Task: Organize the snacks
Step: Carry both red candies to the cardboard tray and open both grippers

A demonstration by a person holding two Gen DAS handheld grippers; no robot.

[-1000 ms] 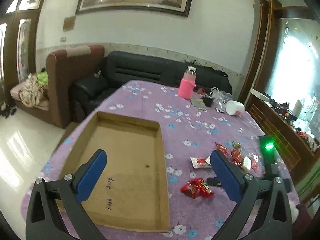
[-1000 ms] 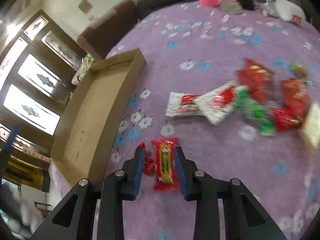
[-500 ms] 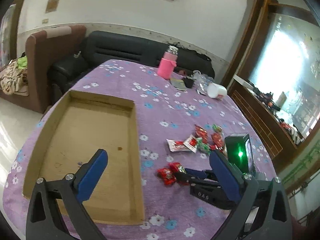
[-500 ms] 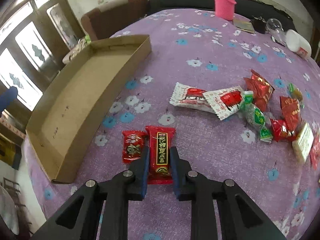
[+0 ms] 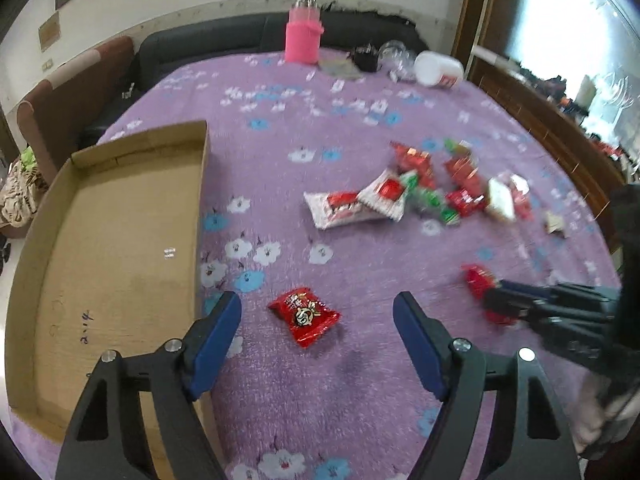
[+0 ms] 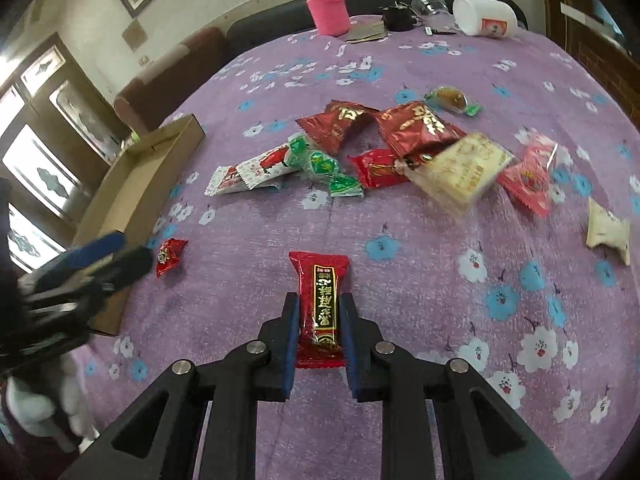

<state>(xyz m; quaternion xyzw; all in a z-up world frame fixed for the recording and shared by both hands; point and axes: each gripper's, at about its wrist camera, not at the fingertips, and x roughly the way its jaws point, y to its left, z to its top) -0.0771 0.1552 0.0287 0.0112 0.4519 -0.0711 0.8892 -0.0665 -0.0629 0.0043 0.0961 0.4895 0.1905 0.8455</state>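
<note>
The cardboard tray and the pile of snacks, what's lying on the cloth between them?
In the left wrist view, only bare flowered cloth lies between the cardboard tray and the snack pile.

Round table [image 5: 360,380] under a purple cloth with white and blue flowers. On it at left: shallow cardboard tray [image 5: 120,216], open side up. Just beside the tray's right wall: small red candy packet [image 5: 305,316], flat on the cloth. Mid-table: loose pile of snack wrappers [image 6: 384,152], red, white and green, some overlapping. Right of the pile, apart from it: pale cracker packet [image 6: 606,230]. At the far edge: pink bottle [image 5: 302,34], upright; white jar [image 6: 486,16], on its side; small dark object between them, too blurred to identify.
</note>
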